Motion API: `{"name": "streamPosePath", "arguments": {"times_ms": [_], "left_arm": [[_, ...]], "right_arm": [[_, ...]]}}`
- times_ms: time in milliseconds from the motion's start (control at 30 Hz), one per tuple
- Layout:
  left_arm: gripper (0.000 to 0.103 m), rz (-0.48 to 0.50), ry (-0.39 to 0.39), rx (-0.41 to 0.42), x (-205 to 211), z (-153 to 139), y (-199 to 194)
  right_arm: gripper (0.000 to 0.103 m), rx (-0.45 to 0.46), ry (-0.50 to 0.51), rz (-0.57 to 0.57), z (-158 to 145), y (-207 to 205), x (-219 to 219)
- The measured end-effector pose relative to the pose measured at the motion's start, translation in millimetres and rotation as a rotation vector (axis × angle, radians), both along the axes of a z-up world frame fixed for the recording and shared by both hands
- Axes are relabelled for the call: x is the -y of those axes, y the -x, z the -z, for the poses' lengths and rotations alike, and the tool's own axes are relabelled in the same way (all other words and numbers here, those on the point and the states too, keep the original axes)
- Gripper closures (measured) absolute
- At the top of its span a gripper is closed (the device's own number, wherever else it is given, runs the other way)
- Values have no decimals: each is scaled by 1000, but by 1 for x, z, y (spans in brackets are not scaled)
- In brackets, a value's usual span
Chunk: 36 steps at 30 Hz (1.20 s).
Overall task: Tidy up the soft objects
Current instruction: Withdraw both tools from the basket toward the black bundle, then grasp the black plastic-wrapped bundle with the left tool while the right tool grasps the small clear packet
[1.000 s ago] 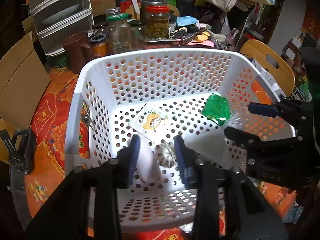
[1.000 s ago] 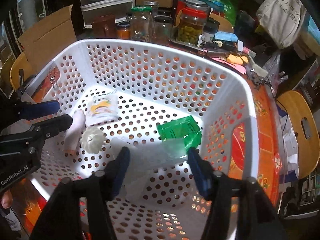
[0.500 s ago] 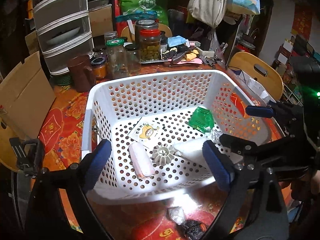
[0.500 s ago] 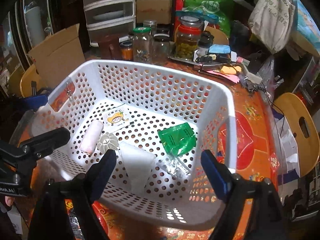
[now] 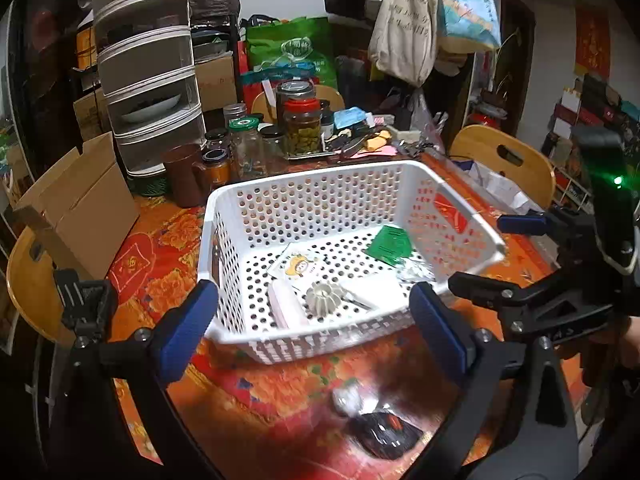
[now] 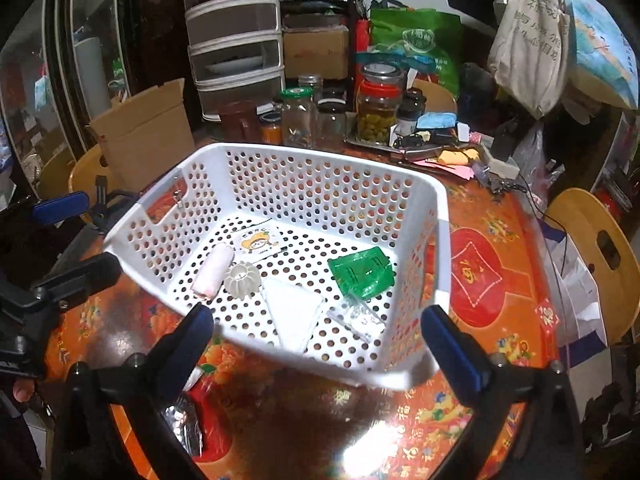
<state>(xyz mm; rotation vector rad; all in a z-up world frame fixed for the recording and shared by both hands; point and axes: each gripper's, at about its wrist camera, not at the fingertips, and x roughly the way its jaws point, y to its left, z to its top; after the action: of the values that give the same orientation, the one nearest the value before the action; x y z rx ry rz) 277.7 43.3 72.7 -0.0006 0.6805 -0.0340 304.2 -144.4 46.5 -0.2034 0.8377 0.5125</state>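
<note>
Both hand-held grippers have pulled back out of the white basket (image 5: 344, 196) since a second ago, when each reached down over its floor; now the left hand-held gripper (image 5: 314, 328) and the right hand-held gripper (image 6: 318, 340) hang short of the near rim, jaws spread wide and holding nothing. Inside the basket lie the pink roll (image 6: 213, 271), the ribbed white mould (image 6: 241, 279), the cartoon packet (image 6: 258, 241), the folded white cloth (image 6: 294, 312), the green pouch (image 6: 362, 272) and a clear bag (image 6: 358, 316). What remains loose sits on the bench near its front edge, outside the basket: a small crumpled white wad (image 5: 346, 398) touching a dark pouch (image 5: 384, 434). Both lie below and slightly right of the left hand-held gripper's centre line, the dark pouch's long axis running diagonally away toward the right. The left looks nearer, so it seems best placed for the next pick.
</note>
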Motion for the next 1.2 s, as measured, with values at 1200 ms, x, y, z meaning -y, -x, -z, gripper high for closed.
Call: {"name": "streamPosePath", "arguments": {"times_ms": [1200], "left_arm": [[4,-17,134,-200,23,160,58]], "right_arm": [[0,-95,-138,49,110,121,54]]}}
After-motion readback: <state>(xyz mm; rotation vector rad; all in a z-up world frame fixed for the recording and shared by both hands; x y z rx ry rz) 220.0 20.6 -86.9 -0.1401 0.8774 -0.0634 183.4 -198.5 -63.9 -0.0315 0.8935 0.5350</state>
